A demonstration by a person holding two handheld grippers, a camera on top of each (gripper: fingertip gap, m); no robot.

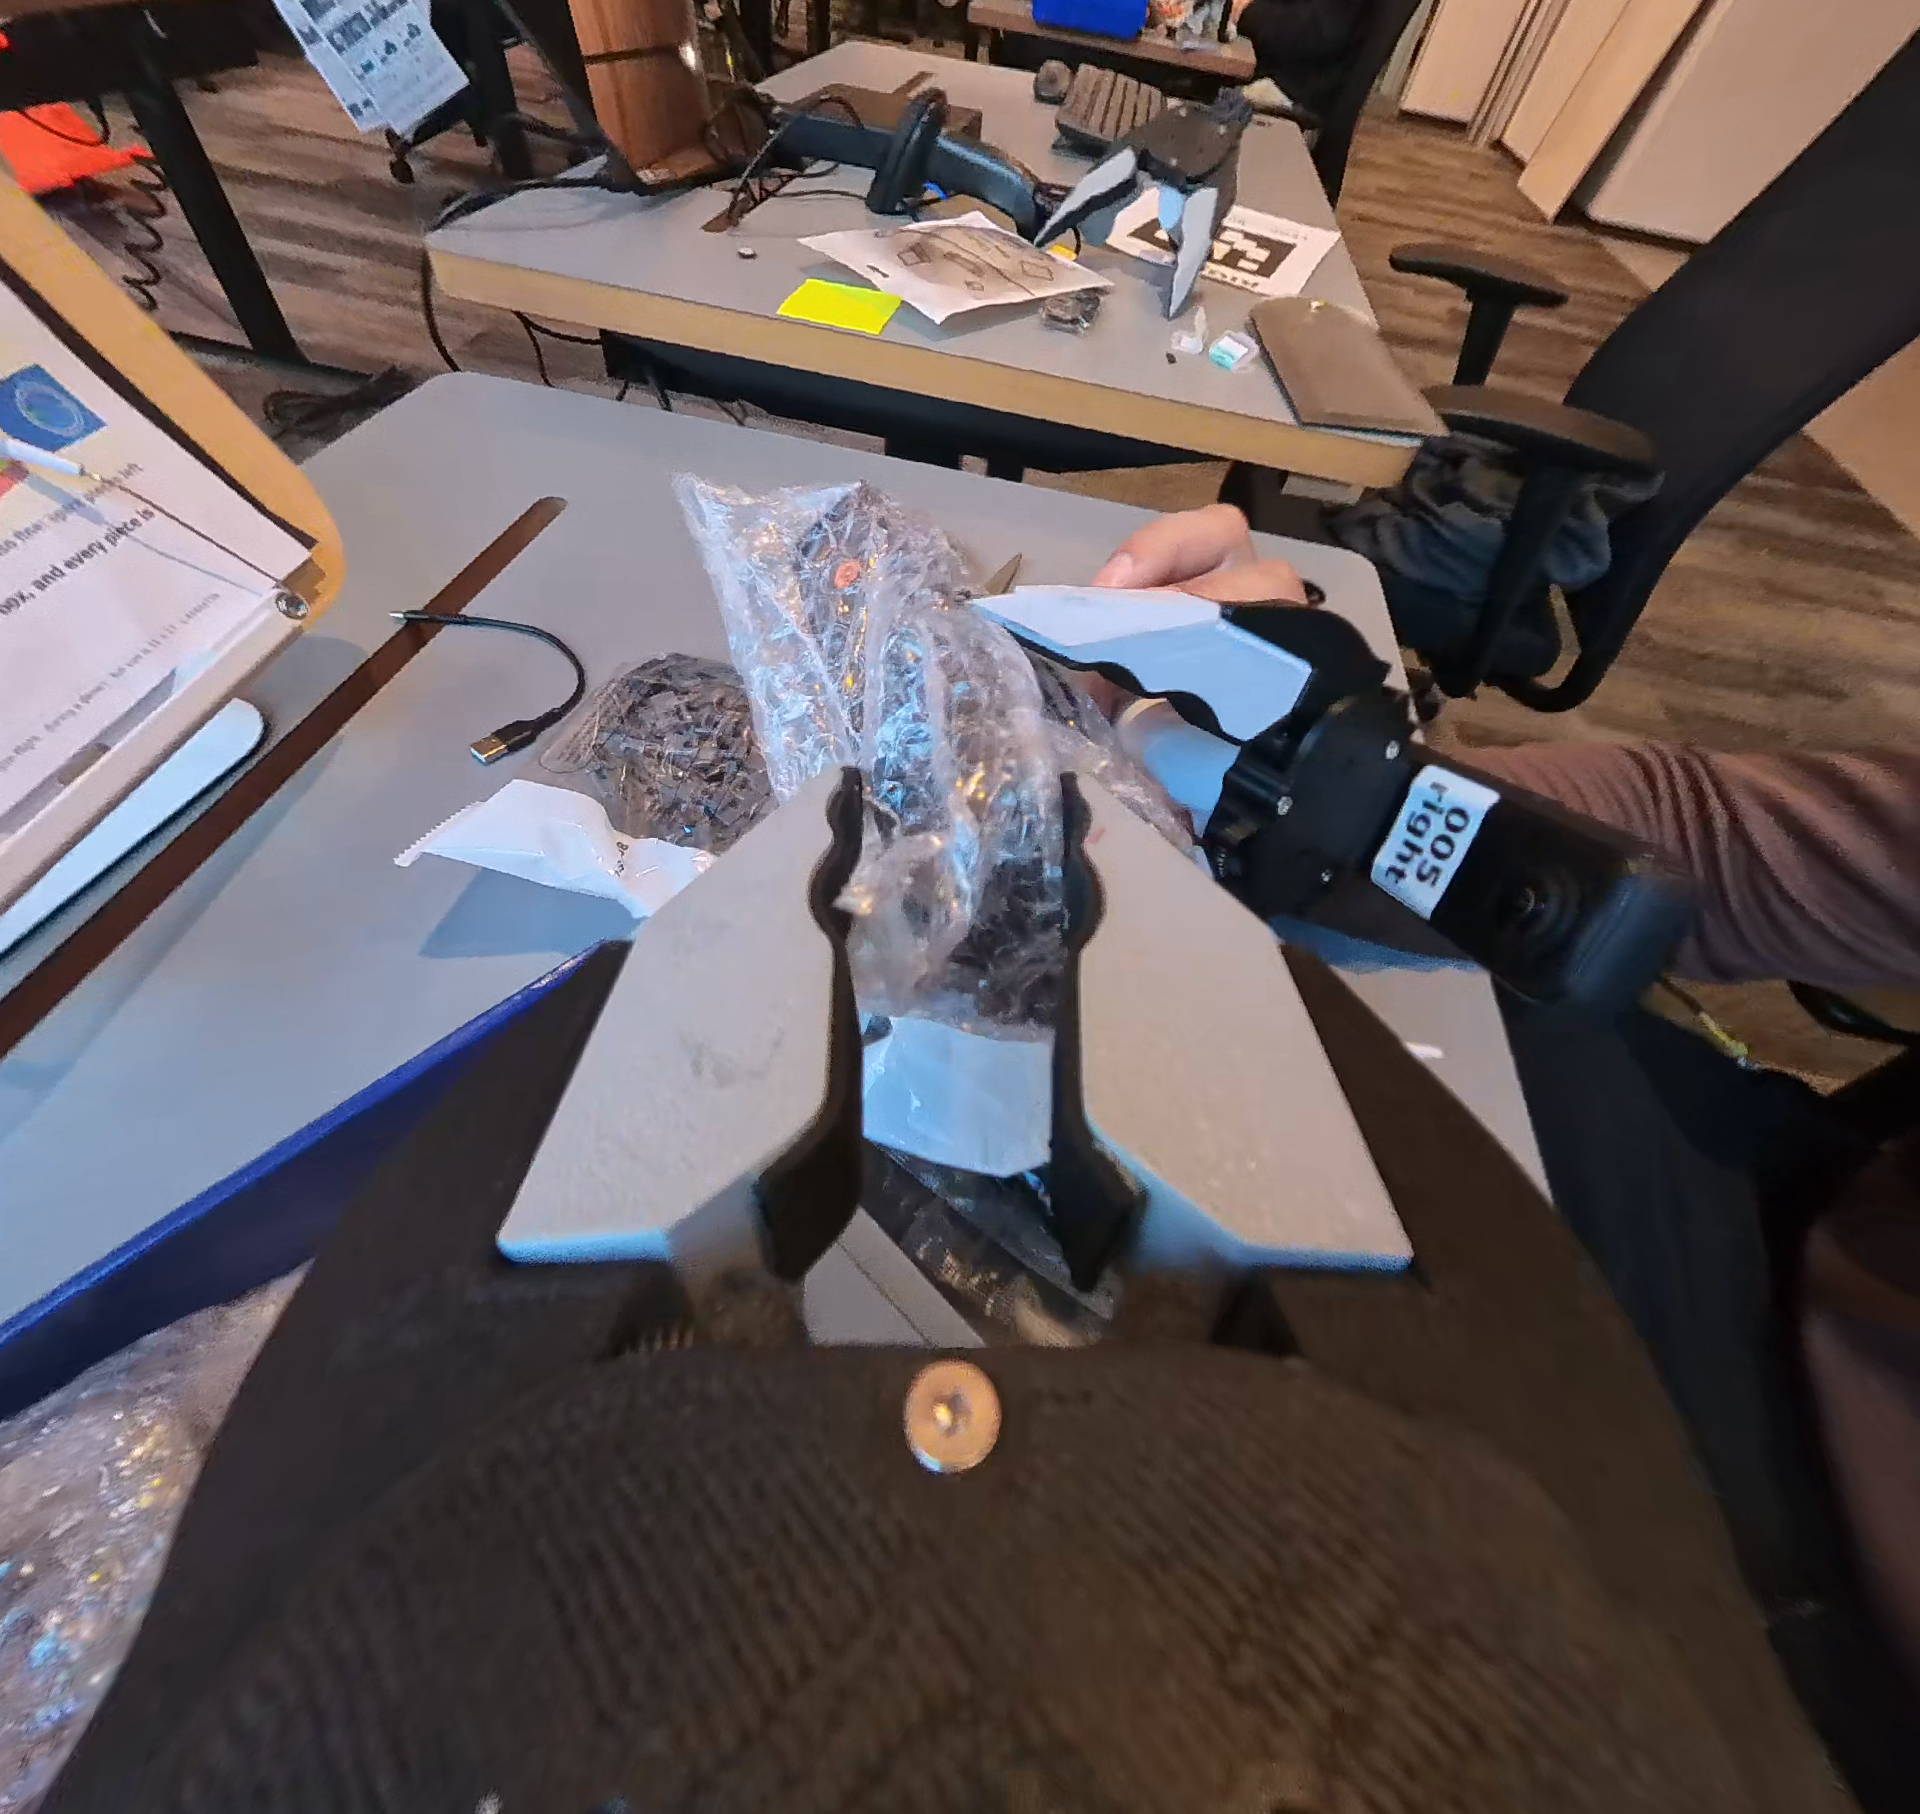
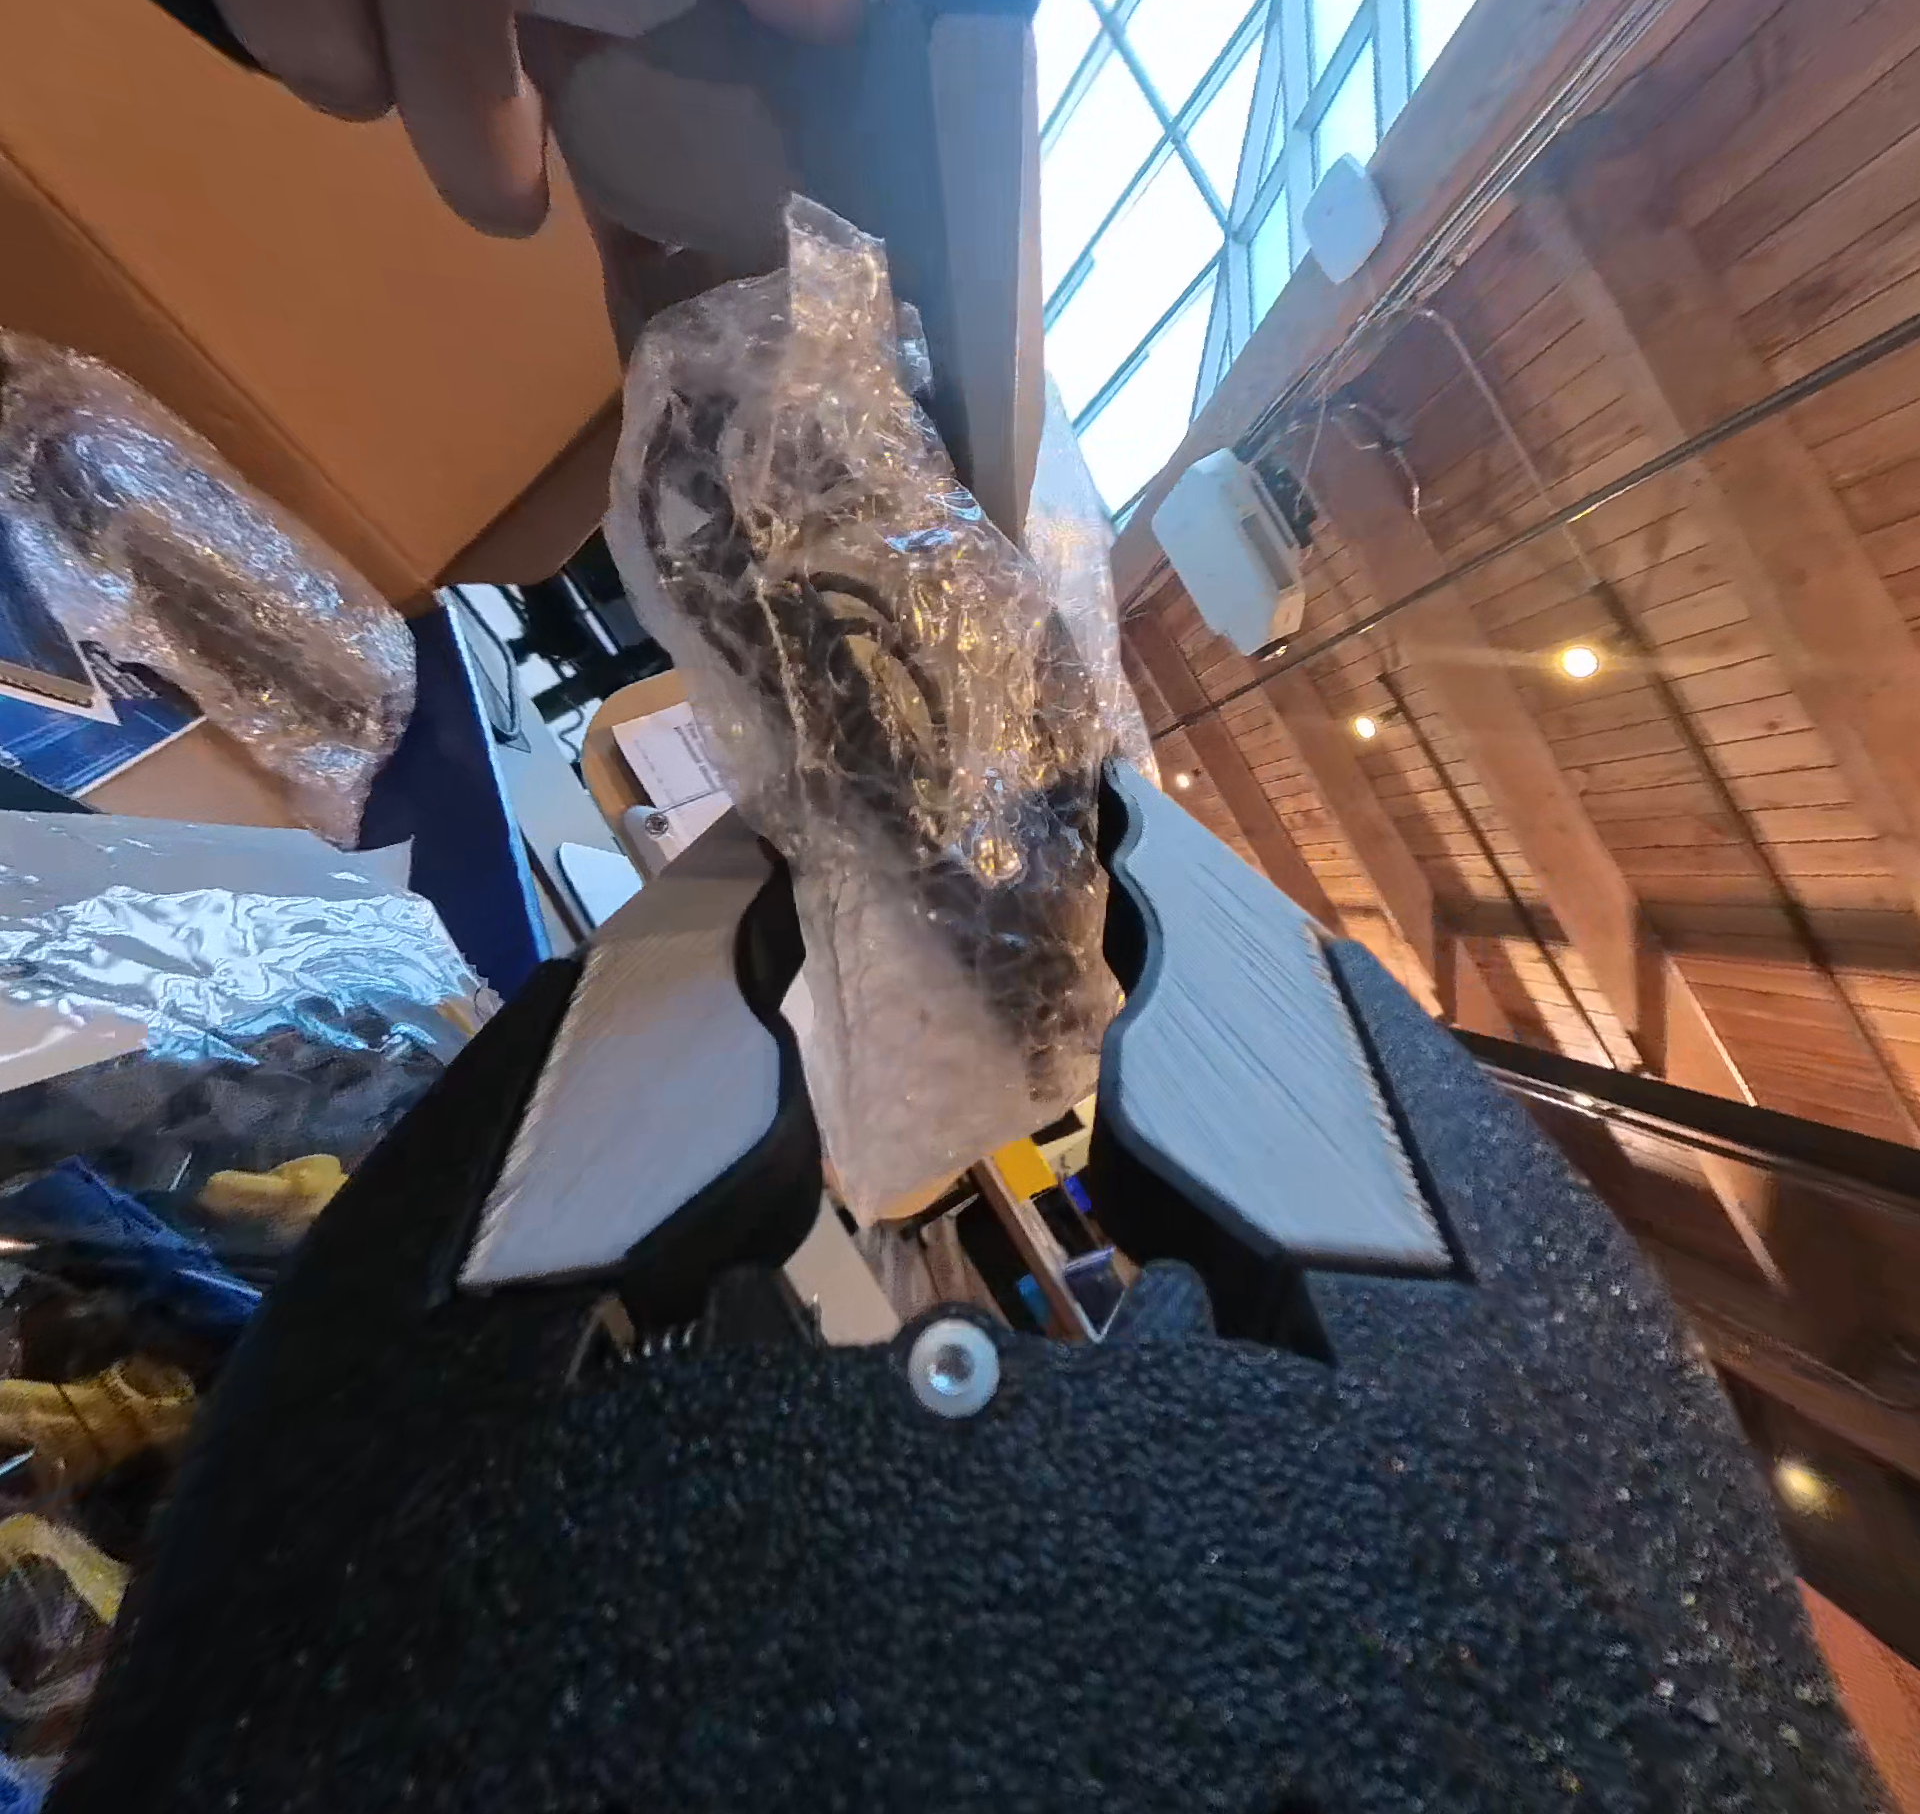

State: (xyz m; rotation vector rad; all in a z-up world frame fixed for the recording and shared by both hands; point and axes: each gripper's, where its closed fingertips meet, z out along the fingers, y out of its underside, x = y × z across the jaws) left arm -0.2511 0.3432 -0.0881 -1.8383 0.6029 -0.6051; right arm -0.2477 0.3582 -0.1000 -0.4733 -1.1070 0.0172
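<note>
A clear plastic bag (image 1: 914,684) stuffed with dark cables or parts is held up above the grey table (image 1: 312,933). My left gripper (image 1: 958,793) is closed on its near end, with the bag's white label between the fingers. My right gripper (image 1: 1039,684) comes in from the right and clamps the far side of the bag; its upper finger (image 1: 1132,626) shows and the lower one is mostly hidden. In the right wrist view the bag (image 2: 883,642) fills the gap of my right gripper (image 2: 940,824). A finger (image 2: 987,310) of the left gripper and a hand (image 2: 436,50) are at its top.
On the table lie a bag of small dark parts (image 1: 665,736), a white packet (image 1: 540,845) and a USB cable (image 1: 520,663). A cardboard box (image 1: 156,393) with a printed sheet stands left, and bubble wrap (image 1: 83,1556) lies near left. An office chair (image 1: 1662,362) and another desk (image 1: 935,341) are beyond. Both grippers' tips are close together, under 4 cm apart.
</note>
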